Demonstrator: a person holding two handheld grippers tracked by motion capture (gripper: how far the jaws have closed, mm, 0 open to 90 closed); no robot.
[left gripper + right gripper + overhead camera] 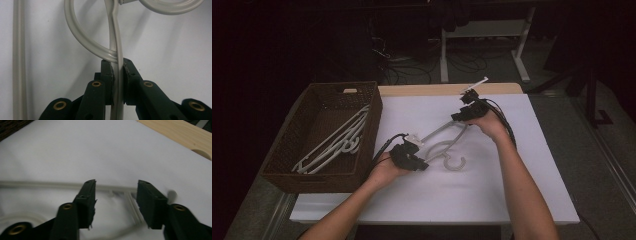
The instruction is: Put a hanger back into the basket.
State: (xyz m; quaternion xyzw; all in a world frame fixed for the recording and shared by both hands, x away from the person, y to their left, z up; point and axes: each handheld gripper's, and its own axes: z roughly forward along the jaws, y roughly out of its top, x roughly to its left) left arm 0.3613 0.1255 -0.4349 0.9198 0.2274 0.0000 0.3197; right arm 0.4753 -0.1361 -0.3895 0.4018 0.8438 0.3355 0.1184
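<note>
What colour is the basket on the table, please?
Dark brown wicker basket, clearest in the high view.

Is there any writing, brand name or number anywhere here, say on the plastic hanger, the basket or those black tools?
None can be read: the hanger, the wicker basket, the white table cover, the left tool and the right tool all show plain surfaces, with no letters, numbers or logos.

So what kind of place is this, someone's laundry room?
More likely a lab or workshop set up for recording. A white-topped table stands in a dark room with cables strewn over the floor behind, and a person works a hanger with hand-held grippers beside a wicker basket.
</note>
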